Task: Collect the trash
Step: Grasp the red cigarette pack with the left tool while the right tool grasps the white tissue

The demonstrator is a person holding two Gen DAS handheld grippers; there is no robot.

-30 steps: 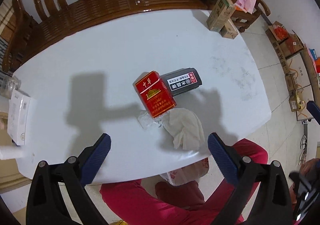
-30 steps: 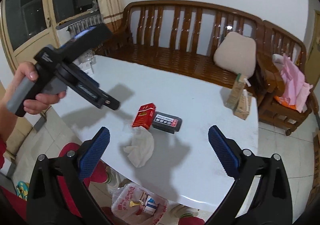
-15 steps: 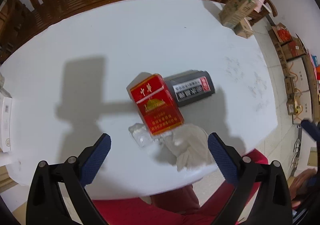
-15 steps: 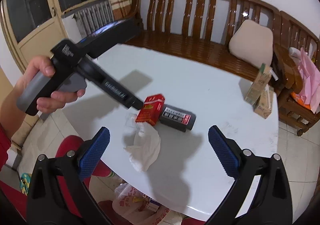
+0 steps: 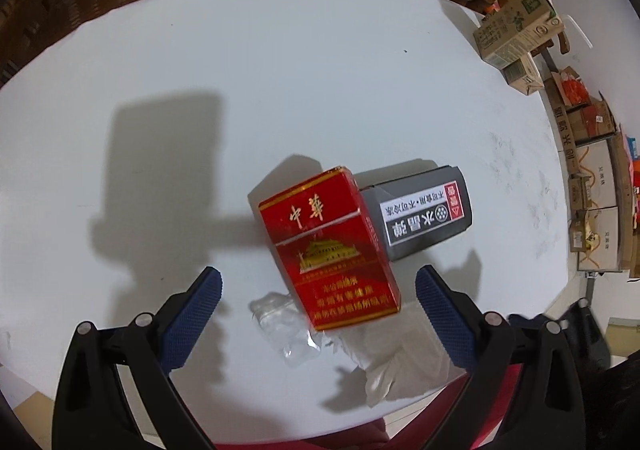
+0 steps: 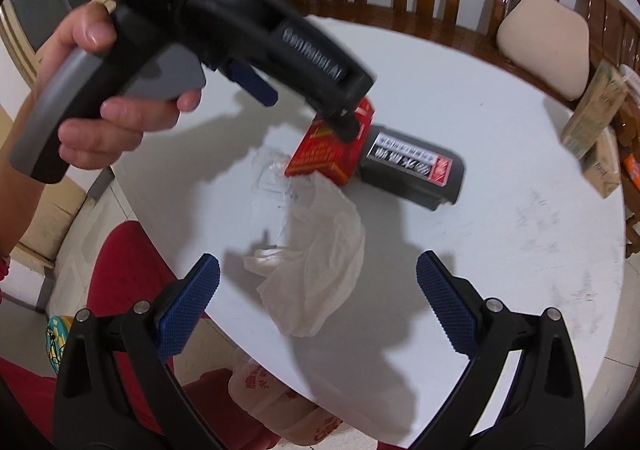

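Left wrist view
Left gripper point(image 5: 318, 300): jaws spread wide, nothing held, poised over the red pack's near end.
Red cigarette pack point(image 5: 330, 252): gold lettering, lying flat near the tabletop's point(image 5: 280, 90) near edge.
Grey box point(image 5: 420, 216): dark with a white label, touching the pack's right side.
Clear wrapper point(image 5: 286, 324): crumpled, just beside the pack's near-left corner.
Tissue point(image 5: 396, 368): crumpled white, at the near edge.
Cartons point(image 5: 516, 30): at the far right edge, well apart.

Right wrist view
Right gripper point(image 6: 318, 300): jaws wide apart, empty, above the tissue point(image 6: 316, 266).
Left gripper point(image 6: 256, 84): held in a hand point(image 6: 116, 98), its body covering the pack's point(image 6: 332, 148) far end.
Plastic bag point(image 6: 280, 398): below the near edge, between red-clothed legs.
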